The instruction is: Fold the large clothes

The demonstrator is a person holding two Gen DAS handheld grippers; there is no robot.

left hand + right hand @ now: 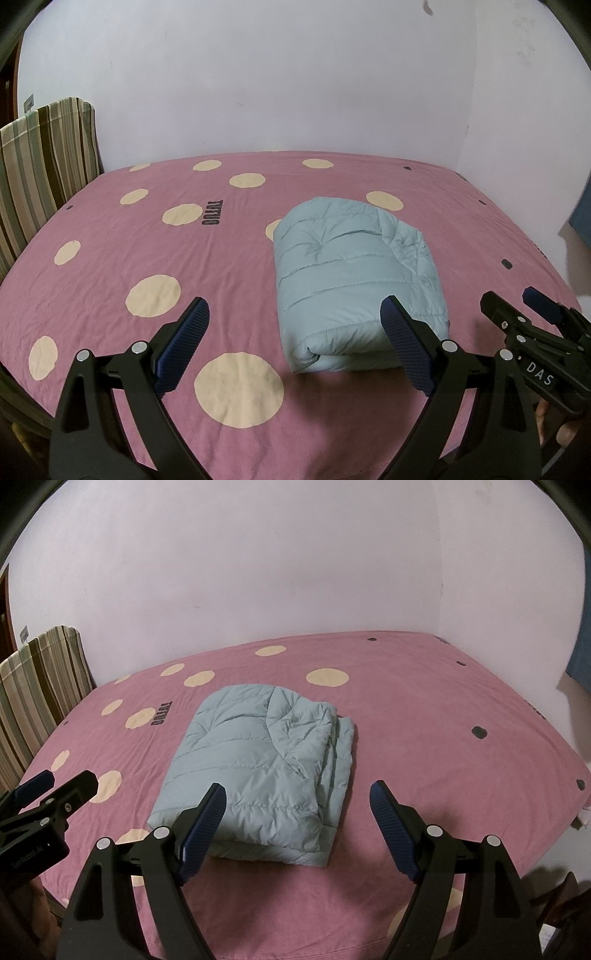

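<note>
Your pink bed sheet with cream polka dots (110, 258) covers the whole bed, reaching the pale wall (258, 74) along its far edge, with the dark lettering "YUTUO" printed toward the far left. A striped green, brown and cream cushion (44, 155) stands upright at the bed's left edge, against the wall corner.

Your light blue quilted puffer jacket (258, 768) lies folded into a compact, thick rectangular bundle on the sheet, near the bed's front edge and roughly midway between its left and right edges. The layered open edges stack along the bundle's right side; the rounded fold faces you.

Your left gripper (295, 343) is spread wide and holds nothing, its right blue pad in front of the bundle's near corner. Your right gripper (297, 827) is likewise spread apart and empty, framing the bundle's near right corner.
</note>
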